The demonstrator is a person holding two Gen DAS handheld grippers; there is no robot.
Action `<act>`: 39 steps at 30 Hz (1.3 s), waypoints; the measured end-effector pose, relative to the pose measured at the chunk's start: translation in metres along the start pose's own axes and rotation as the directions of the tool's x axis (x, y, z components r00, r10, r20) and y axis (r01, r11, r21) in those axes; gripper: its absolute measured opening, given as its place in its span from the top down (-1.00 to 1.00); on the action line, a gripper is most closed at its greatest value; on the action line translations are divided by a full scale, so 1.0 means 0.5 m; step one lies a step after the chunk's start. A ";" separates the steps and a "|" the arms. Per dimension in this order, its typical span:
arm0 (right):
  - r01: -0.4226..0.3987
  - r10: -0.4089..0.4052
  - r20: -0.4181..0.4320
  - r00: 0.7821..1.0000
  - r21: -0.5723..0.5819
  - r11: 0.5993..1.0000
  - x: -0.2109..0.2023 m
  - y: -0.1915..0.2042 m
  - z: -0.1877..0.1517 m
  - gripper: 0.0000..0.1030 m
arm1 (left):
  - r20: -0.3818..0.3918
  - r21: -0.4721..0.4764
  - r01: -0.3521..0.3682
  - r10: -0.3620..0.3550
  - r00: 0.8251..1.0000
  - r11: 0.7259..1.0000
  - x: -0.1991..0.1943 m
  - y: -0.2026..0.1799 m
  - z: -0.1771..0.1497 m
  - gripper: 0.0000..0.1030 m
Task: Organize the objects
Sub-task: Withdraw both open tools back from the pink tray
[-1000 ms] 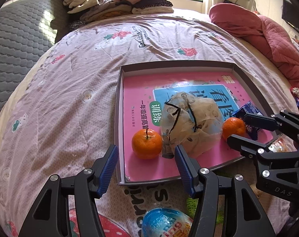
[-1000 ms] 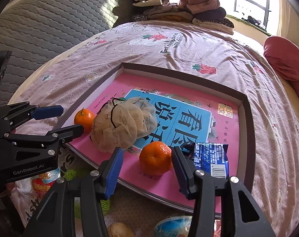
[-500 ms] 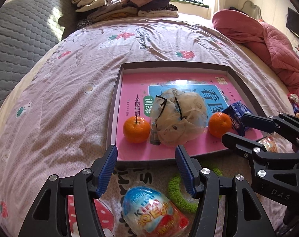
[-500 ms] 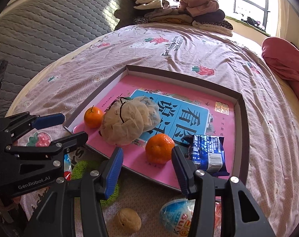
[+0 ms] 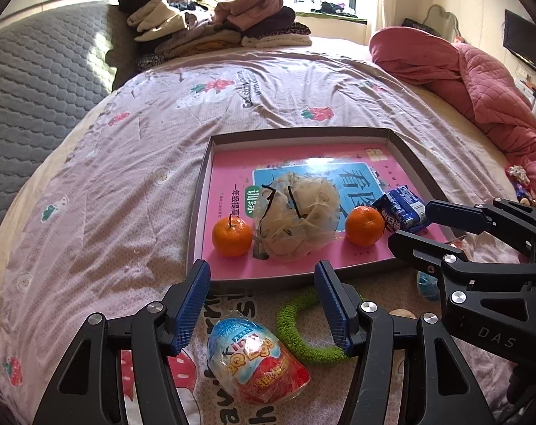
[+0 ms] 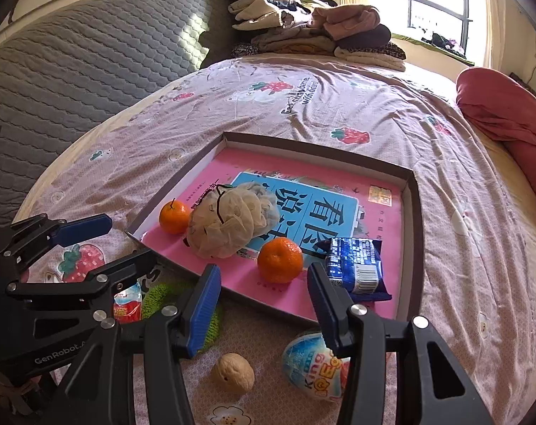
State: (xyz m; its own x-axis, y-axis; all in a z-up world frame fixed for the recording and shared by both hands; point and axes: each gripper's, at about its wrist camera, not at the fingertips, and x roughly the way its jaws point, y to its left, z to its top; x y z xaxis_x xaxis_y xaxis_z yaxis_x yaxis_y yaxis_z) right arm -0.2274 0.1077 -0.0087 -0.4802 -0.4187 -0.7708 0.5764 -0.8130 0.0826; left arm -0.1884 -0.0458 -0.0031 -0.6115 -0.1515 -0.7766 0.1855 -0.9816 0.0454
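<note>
Between and just below the left gripper's [image 5: 262,306] blue fingers [image 5: 193,304], which stand apart with nothing in them, lies a foil-wrapped chocolate egg [image 5: 255,359] on the bed sheet [image 5: 126,163]; in my judgement it is light, slick and easily crushed, so it wants a gentle hold across its widest middle rather than at the tapered end. Just to the right of those fingers curls a green fuzzy ring [image 5: 299,329], soft and grippy, easy to pinch anywhere on its band. Beyond the fingertips sits the shallow cardboard tray [image 5: 197,209] with two mandarins [image 5: 231,236], a gauzy beige pouch [image 5: 298,219] between them and a blue snack packet [image 5: 400,209] at the right. From the right wrist, the right gripper [image 6: 262,297] also has its fingers [image 6: 206,304] spread and empty. Below them lies a walnut [image 6: 233,372], hard, round and prone to rolling, best taken square across its middle. Partly behind the right-hand finger sits a second chocolate egg [image 6: 308,368], equally fragile. Ahead of the fingertips, a mandarin [image 6: 280,260] rests in the tray beside the crinkly packet [image 6: 354,260].
</note>
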 end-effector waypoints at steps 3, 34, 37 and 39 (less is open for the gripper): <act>-0.012 0.012 0.011 1.000 0.004 1.000 -0.013 0.001 0.001 0.02 | 0.010 0.006 -0.014 0.013 1.000 1.000 -0.012 -0.001 0.004 -0.22; 0.038 -0.029 0.197 0.980 -0.043 0.998 -0.161 0.040 0.003 0.02 | 0.192 -0.025 -0.063 0.067 0.979 0.998 -0.192 0.005 0.013 -0.24; 0.043 -0.034 0.215 0.976 -0.039 0.998 -0.175 0.038 0.000 0.02 | 0.201 -0.024 -0.055 0.059 0.978 0.998 -0.202 0.001 0.010 -0.25; 0.047 -0.037 0.232 0.972 -0.037 0.998 -0.186 0.036 -0.001 0.02 | 0.203 -0.020 -0.053 0.056 0.978 0.998 -0.206 0.000 0.008 -0.25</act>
State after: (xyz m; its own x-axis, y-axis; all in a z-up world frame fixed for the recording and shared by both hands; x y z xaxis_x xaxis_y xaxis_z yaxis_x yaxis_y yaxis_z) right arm -0.1719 0.1323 0.0643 -0.6416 -0.4710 -0.6054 0.5774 -0.8161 0.0231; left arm -0.1282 -0.0307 0.0794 -0.7434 -0.2267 -0.6292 0.2333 -0.9696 0.0738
